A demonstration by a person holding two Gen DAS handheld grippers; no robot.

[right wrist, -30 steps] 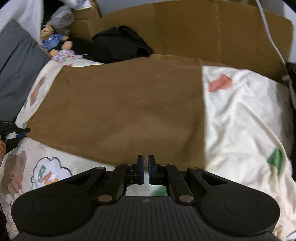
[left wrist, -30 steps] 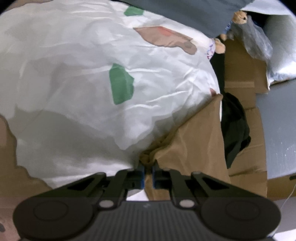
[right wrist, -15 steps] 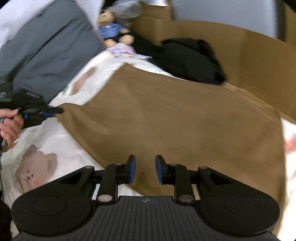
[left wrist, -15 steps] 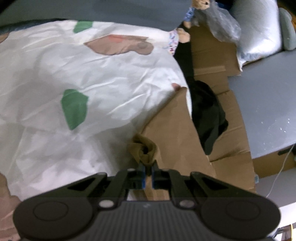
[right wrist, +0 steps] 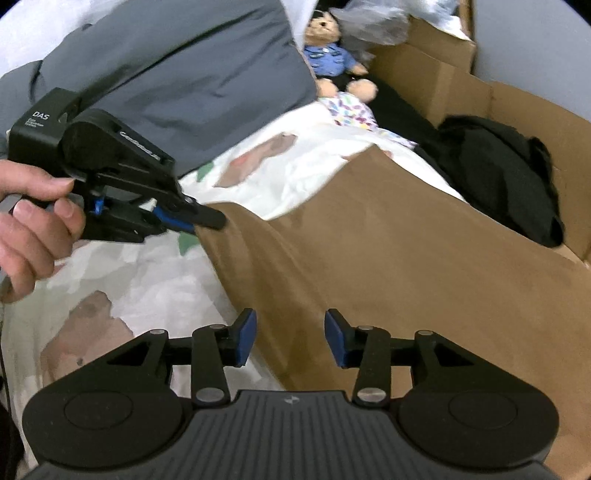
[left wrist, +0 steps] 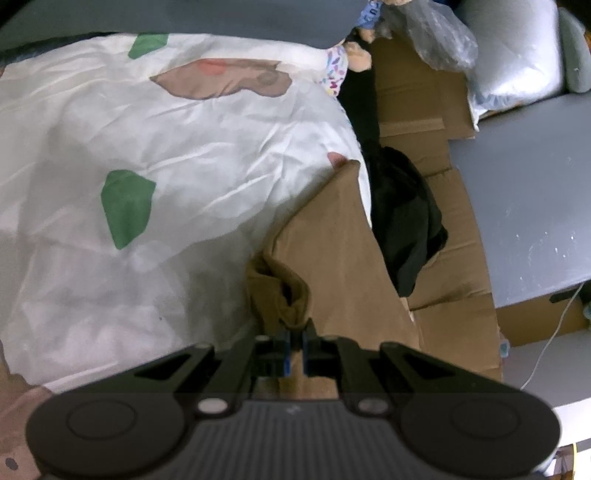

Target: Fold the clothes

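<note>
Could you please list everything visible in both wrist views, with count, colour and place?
brown garment: one, brown, spread on the bedsheet
bedsheet: one, white with printed patches, under the garment
black clothing: one heap, black, in the cardboard box
teddy bear: one, blue shirt, beside the grey cover
plastic bag: one, clear, on the cardboard
left gripper: black, shut on the garment's corner
right gripper: black, blue fingers, just been opening, nothing between
hand: one, holding the left gripper
</note>
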